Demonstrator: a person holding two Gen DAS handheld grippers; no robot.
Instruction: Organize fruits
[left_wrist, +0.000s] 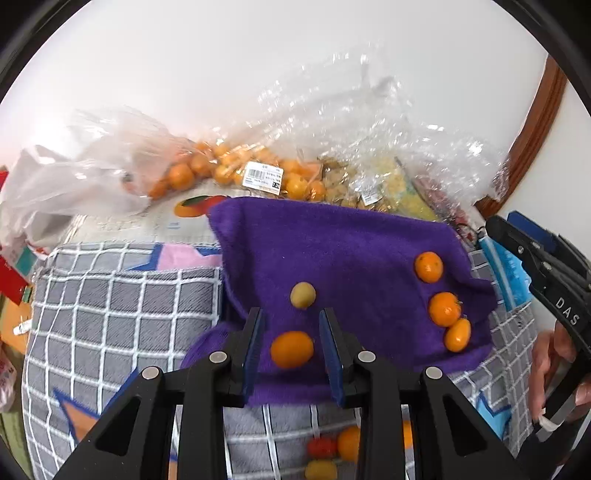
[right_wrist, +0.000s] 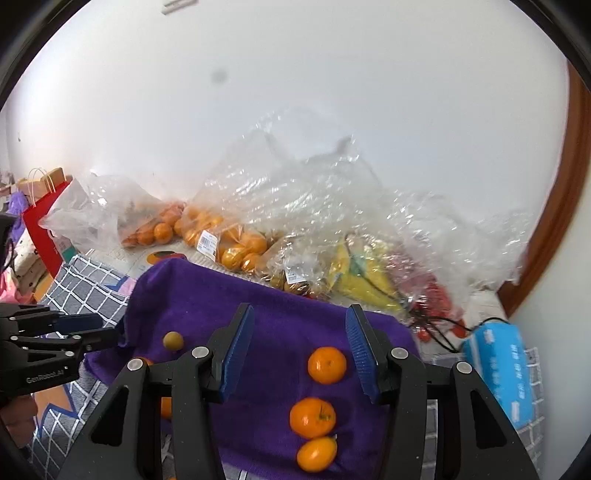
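**Five loose fruits on the cloth, and a grab that could've gone sideways**

Five fruits sat loose on the purple cloth, which was draped over a grey checked blanket. Going left to right: the left gripper had its fingers spread either side of an oval orange fruit, not touching it as far as I could tell. Just beyond that sat a small olive-green fruit. Further right were three more in a rough line: a round orange, a second round orange and an oval one touching it. The right gripper was also spread wide, hovering over the cloth with the first orange just inside its right finger. Bags of fruit were piled along the wall behind.

My guess at the risks: the cloth looked soft and loose, so closing the left fingers low could've pinched fabric with the fruit and dragged the whole thing, rolling the others off. An off-centre squeeze on that smooth oval one might've squirted it forward into the green fruit too.
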